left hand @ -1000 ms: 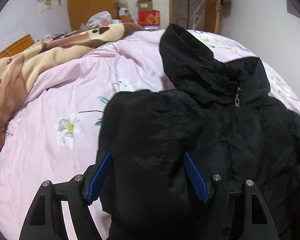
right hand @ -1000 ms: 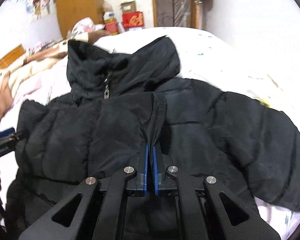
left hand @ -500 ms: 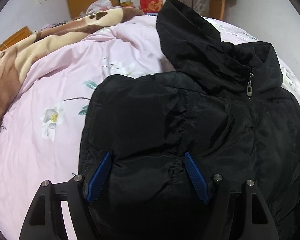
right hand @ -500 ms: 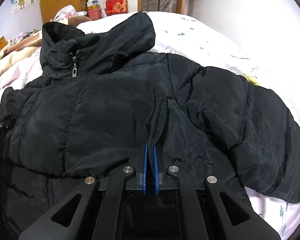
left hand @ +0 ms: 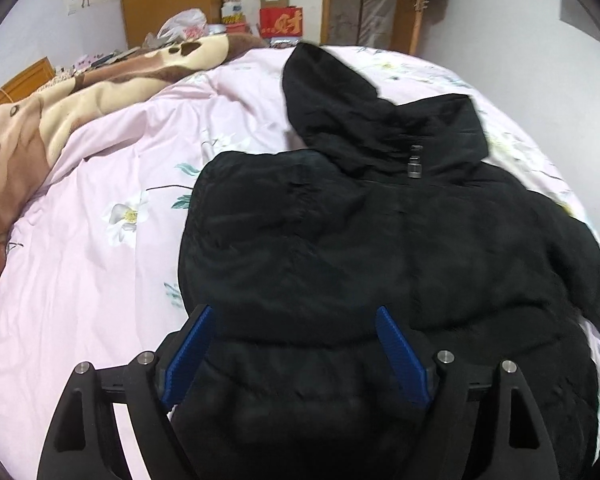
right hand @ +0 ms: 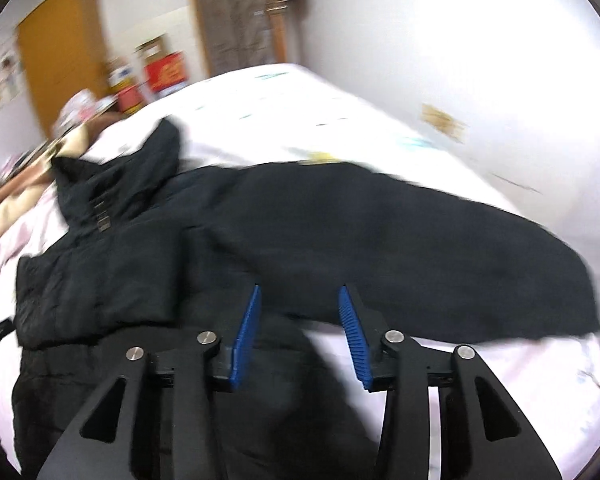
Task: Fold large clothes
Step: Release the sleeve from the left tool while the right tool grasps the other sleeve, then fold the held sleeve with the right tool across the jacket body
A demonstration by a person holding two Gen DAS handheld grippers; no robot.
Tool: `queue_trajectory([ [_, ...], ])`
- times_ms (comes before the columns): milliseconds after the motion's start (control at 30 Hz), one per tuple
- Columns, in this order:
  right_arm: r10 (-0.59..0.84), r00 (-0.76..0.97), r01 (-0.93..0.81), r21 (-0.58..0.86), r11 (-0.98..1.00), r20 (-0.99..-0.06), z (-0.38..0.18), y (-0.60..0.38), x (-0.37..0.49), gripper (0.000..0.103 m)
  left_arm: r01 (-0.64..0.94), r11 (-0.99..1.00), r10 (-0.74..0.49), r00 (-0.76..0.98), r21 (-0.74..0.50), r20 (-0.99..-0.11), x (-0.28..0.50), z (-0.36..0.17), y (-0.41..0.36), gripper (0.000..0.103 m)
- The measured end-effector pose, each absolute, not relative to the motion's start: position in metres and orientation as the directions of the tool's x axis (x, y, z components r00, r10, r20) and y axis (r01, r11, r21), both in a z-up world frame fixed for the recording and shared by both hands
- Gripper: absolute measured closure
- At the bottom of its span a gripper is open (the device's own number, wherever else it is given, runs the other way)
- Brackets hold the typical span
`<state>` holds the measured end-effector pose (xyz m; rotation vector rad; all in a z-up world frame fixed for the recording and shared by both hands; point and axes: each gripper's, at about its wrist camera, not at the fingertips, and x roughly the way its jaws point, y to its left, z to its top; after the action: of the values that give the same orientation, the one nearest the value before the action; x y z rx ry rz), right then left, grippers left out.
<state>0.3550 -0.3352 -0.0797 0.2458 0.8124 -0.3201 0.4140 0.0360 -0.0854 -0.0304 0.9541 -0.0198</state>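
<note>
Black jacket [left hand: 380, 264] spread on the pink floral sheet [left hand: 92, 272], hood [left hand: 324, 96] at the far end, collar and zip pull [left hand: 415, 164] just below the hood. One sleeve folded in over the jacket's chest on the side toward the brown blanket [left hand: 60, 116]; other sleeve [right hand: 440, 252] stretched out flat away from the jacket toward the white wall. Blanket bunched along the far side of the sheet from the jacket, well apart from it.

Left gripper [left hand: 292, 344] over the jacket's lower part, jaws wide and opening further, blue pads [left hand: 400, 360] on either side of a puffed fold; cloth between them but not pinched, as far as can be told.

Right gripper [right hand: 300, 320] near the jacket's edge where the outstretched sleeve begins, jaws partly apart and opening, pads [right hand: 246, 332] clear of the cloth, nothing gripped. View from that side blurred, small detail lost.

Wardrobe [left hand: 168, 0] and red box [left hand: 281, 22] beyond the jacket's hood, against the far wall
</note>
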Motion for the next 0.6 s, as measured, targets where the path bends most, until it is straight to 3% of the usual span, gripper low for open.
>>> queue_trajectory([
  [133, -0.289, 0.595, 0.513, 0.077, 0.855, -0.750, -0.076, -0.401, 0.309, 0.047, 0.066, 0.996, -0.089, 0.593, -0.062, -0.800, 0.385, -0.071, 0.007, 0.019],
  [233, -0.291, 0.563, 0.571, 0.110, 0.813, -0.774, -0.077, -0.449, 0.283, 0.036, 0.087, 0.990, -0.141, 0.574, -0.111, -0.806, 0.376, -0.069, -0.017, 0.018],
  [367, -0.363, 0.523, 0.648, 0.083, 0.757, -0.771, -0.077, -0.490, 0.260, 0.033, 0.127, 0.982, -0.186, 0.571, -0.138, -0.800, 0.370, -0.064, -0.051, 0.018],
  [600, -0.371, 0.481, 0.694, 0.087, 0.715, -0.794, -0.089, -0.535, 0.250, 0.027, 0.197, 0.971, -0.224, 0.553, -0.135, -0.803, 0.371, -0.063, -0.101, 0.018],
])
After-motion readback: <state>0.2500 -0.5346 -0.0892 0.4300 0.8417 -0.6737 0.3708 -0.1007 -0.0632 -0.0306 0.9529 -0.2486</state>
